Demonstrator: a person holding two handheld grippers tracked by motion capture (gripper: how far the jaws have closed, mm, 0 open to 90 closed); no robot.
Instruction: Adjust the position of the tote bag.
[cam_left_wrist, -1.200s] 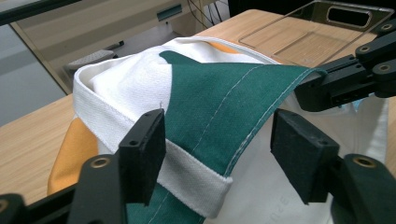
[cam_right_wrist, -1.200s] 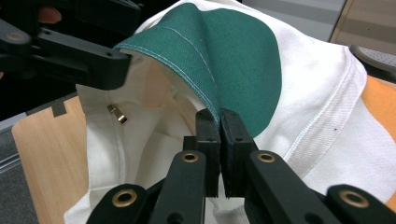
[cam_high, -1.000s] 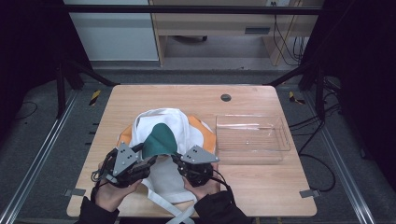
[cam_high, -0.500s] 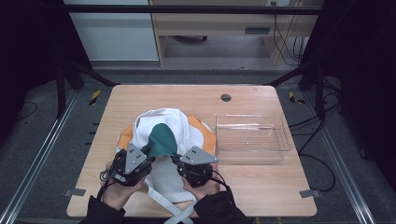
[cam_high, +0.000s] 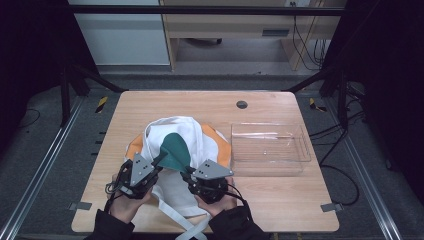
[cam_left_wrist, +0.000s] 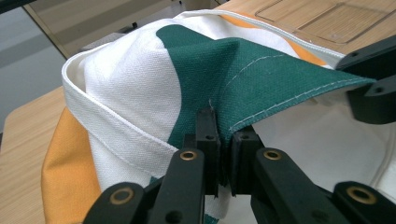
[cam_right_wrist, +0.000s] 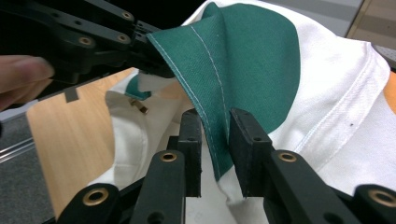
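Note:
A white cloth bag (cam_high: 192, 132) with orange patches and a green flap (cam_high: 175, 151) lies on the wooden table (cam_high: 200, 105). My left gripper (cam_high: 156, 167) has just been closing, and in the left gripper view it is shut (cam_left_wrist: 223, 140) on the stitched edge of the green flap (cam_left_wrist: 261, 70), which it holds up. My right gripper (cam_high: 189, 176) is on the flap's other side. Its jaws (cam_right_wrist: 215, 135) have just been opening; the green hem (cam_right_wrist: 210, 84) hangs between the pads with a gap on either side.
A clear plastic tray (cam_high: 270, 147) stands to the right of the bag. The bag's white straps (cam_high: 185, 225) trail to the table's near edge between the person's hands. A small round hole (cam_high: 242, 104) sits at the table's far middle.
My left gripper has shifted a little to the right, up to the green flap, and closed on its edge. The right hand has stayed in place.

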